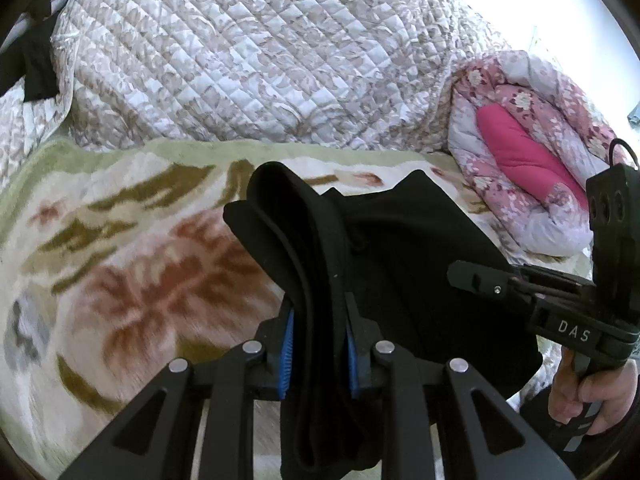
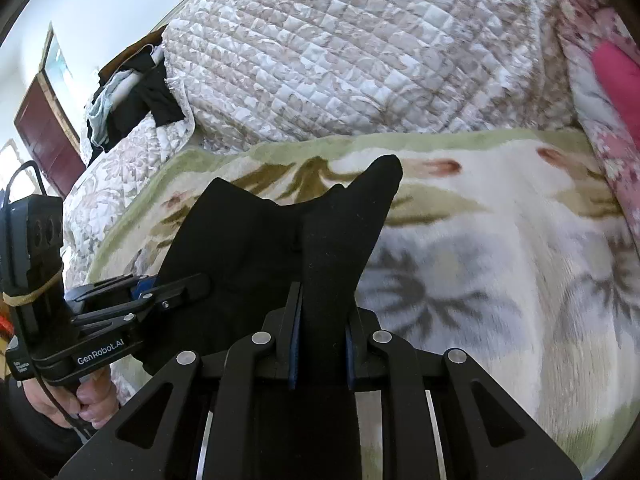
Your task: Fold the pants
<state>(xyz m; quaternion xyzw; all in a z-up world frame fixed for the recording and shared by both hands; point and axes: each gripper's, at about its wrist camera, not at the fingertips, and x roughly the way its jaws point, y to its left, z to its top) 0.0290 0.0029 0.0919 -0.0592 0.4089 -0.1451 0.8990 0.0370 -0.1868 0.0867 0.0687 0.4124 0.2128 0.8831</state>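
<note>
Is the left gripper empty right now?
No, the left gripper is clamped on a thick fold of the black pants.

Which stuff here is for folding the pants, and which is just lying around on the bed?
For the job:
black pants
left gripper, shut on the pants
right gripper, shut on the pants

Just lying about:
flowery blanket
quilted cover
pink quilt
heap of clothes
</note>
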